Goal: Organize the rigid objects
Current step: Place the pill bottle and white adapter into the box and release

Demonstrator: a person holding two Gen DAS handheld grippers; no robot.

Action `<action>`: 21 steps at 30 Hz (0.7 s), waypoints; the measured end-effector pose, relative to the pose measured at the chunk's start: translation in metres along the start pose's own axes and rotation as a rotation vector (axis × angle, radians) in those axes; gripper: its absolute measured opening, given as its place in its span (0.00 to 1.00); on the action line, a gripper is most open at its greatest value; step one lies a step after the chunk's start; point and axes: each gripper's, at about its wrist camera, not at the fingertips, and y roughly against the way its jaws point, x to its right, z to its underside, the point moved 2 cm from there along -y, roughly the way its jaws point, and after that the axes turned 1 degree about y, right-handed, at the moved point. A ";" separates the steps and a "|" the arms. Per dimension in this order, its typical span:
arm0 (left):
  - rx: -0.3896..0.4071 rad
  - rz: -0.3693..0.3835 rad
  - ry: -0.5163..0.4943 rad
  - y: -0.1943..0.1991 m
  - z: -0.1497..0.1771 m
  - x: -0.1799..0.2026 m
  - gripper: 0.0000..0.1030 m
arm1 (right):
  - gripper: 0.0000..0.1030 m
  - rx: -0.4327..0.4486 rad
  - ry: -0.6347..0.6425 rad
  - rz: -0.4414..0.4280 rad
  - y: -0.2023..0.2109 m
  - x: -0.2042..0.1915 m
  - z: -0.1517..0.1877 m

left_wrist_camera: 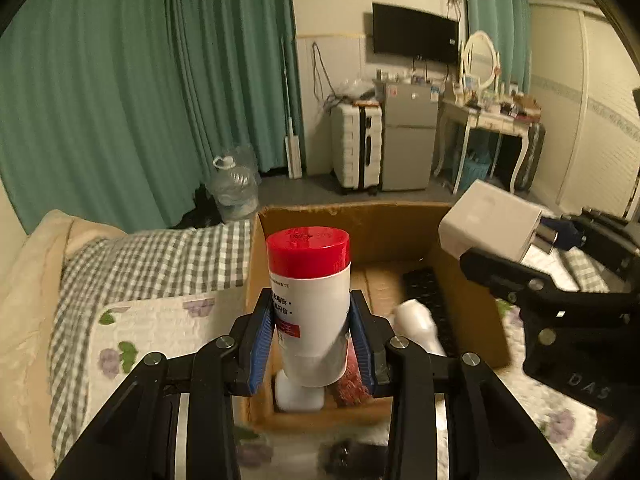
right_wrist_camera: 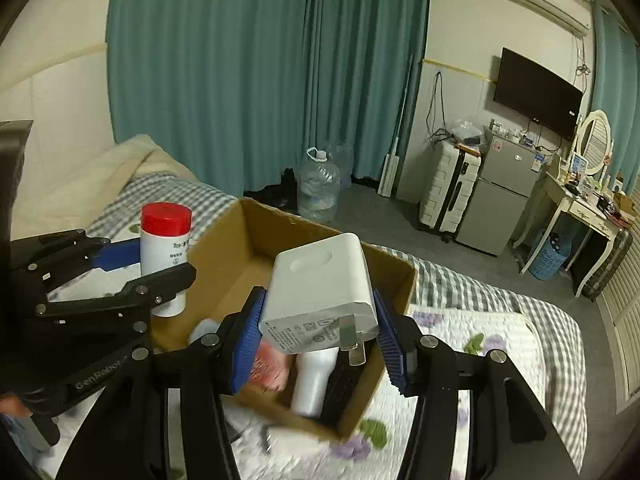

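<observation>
Red-capped white bottle clamped upright in the left gripper, blue pads pressing the label band about mid-body, hanging over the near-left part of the cardboard box. Probably light to moderate in weight, rigid plastic, smooth and round, so likely to twist or slide in a loose pinch; best held as now, across the cylinder below the cap, never by the cap alone. White charger plug pinched across its flat sides in the right gripper, metal prongs pointing down toward the camera, held above the box's near-right part. Light, hard, boxy, with slick faces; flat sides the sound place to grip, prongs best left alone. Both jaws narrow, each closed on its load, neither item yet set down. Already lying in the box: a white bottle, a black keyboard, a small white case and something red, too blurred to name. Box resting on a floral quilt over a checked blanket. Shown by the left wrist view alone: the case directly under the held bottle and the keyboard's key rows. Shown by the right wrist view alone: the charger's printed underside and prongs, the bottle from the side, hanging at the box's left edge, and the bed running on beyond the box.
</observation>
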 end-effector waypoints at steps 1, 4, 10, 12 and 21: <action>-0.011 0.001 -0.002 -0.010 0.002 0.000 0.36 | 0.51 -0.008 -0.003 -0.002 -0.011 0.003 0.000; -0.030 0.027 -0.016 -0.040 0.007 0.002 0.39 | 0.51 -0.032 -0.020 -0.009 -0.042 0.013 0.002; -0.012 0.019 -0.005 -0.064 0.015 -0.003 0.57 | 0.51 -0.073 -0.039 -0.020 -0.085 0.021 0.017; -0.012 0.046 0.013 -0.063 0.015 -0.007 0.57 | 0.51 -0.082 -0.045 -0.020 -0.094 0.025 0.019; 0.045 0.019 0.001 -0.004 0.012 -0.016 0.60 | 0.72 -0.064 -0.071 -0.024 -0.074 0.018 0.008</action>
